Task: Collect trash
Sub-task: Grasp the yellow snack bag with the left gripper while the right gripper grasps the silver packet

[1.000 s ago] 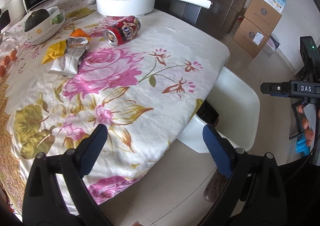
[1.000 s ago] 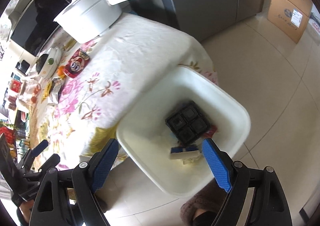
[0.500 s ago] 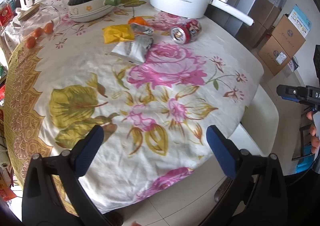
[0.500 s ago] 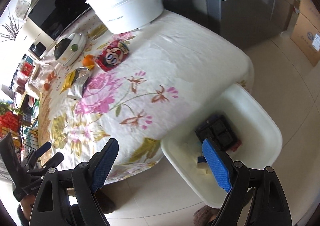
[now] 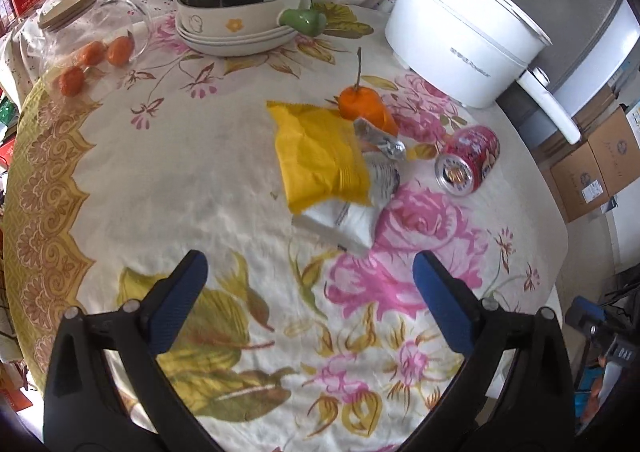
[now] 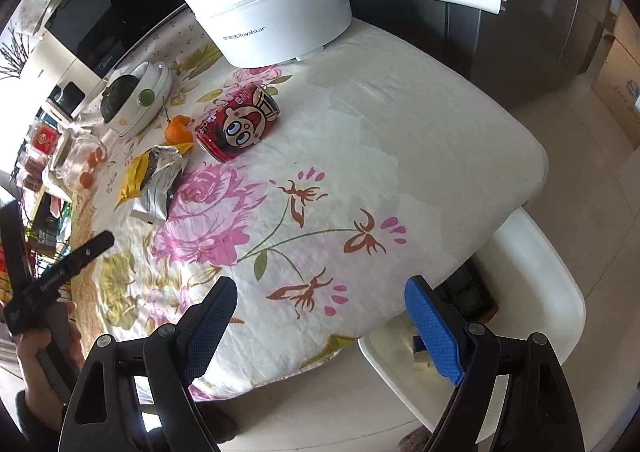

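Both our claws, left claw (image 5: 306,272) and right claw (image 6: 320,310), gape empty; on the tabletop (image 5: 168,172) the yellow wrapper (image 5: 320,160) overlaps a silver packet (image 5: 380,176), so we risk dragging both, nudging the red can (image 5: 470,160) rolling

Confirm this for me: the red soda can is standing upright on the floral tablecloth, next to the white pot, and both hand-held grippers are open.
Not quite. The red soda can lies on its side, as the right wrist view shows. The rest holds: it is on the floral tablecloth near the white pot, and the left hand-held gripper and right hand-held gripper are open.
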A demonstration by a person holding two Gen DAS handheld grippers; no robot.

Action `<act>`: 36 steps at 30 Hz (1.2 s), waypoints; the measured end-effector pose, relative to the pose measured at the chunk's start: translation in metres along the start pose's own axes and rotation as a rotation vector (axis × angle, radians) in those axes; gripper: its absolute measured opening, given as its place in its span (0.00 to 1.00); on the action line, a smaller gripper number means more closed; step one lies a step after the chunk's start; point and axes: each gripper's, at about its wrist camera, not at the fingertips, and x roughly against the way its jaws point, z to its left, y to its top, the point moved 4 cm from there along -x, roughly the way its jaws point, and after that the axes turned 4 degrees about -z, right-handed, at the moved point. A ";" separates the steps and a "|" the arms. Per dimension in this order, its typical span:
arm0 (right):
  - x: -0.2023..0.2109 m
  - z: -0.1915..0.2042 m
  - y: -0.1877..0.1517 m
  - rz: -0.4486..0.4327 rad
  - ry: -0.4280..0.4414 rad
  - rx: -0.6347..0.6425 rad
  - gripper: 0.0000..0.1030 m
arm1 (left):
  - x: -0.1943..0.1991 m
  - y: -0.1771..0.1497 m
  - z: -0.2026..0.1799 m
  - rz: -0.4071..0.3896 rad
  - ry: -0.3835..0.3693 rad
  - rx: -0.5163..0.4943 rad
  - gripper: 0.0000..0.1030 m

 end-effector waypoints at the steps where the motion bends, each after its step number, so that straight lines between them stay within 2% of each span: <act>1: -0.002 -0.001 0.001 0.004 -0.004 0.002 0.85 | -0.006 0.009 -0.002 0.006 0.011 -0.002 0.99; 5: -0.008 -0.006 0.003 0.018 -0.022 -0.006 0.85 | -0.031 0.034 -0.009 0.028 0.042 -0.018 0.99; 10: -0.013 -0.010 0.005 0.028 -0.036 -0.012 0.85 | -0.056 0.048 -0.013 0.060 0.061 -0.002 0.94; 13: -0.015 -0.009 0.002 0.038 -0.035 -0.003 0.85 | -0.062 0.050 -0.014 0.086 0.060 -0.001 0.81; 15: -0.016 -0.008 0.001 0.042 -0.034 0.001 0.85 | -0.061 0.048 -0.013 0.097 0.034 0.008 0.62; 16: -0.016 -0.008 0.000 0.043 -0.035 0.000 0.85 | -0.058 0.047 -0.013 0.098 0.016 0.014 0.58; 20: -0.014 -0.006 -0.001 0.037 -0.039 0.002 0.85 | -0.036 0.035 -0.010 0.076 -0.031 0.010 0.53; 26: -0.010 0.011 -0.009 0.030 -0.030 0.043 0.85 | 0.022 -0.005 0.007 0.016 -0.099 0.015 0.51; 31: -0.010 0.032 -0.023 0.035 -0.016 0.084 0.85 | 0.063 -0.052 0.041 -0.017 -0.115 0.068 0.51; 36: -0.015 0.062 -0.032 0.032 -0.023 0.138 0.85 | 0.089 -0.073 0.076 -0.073 -0.113 0.129 0.51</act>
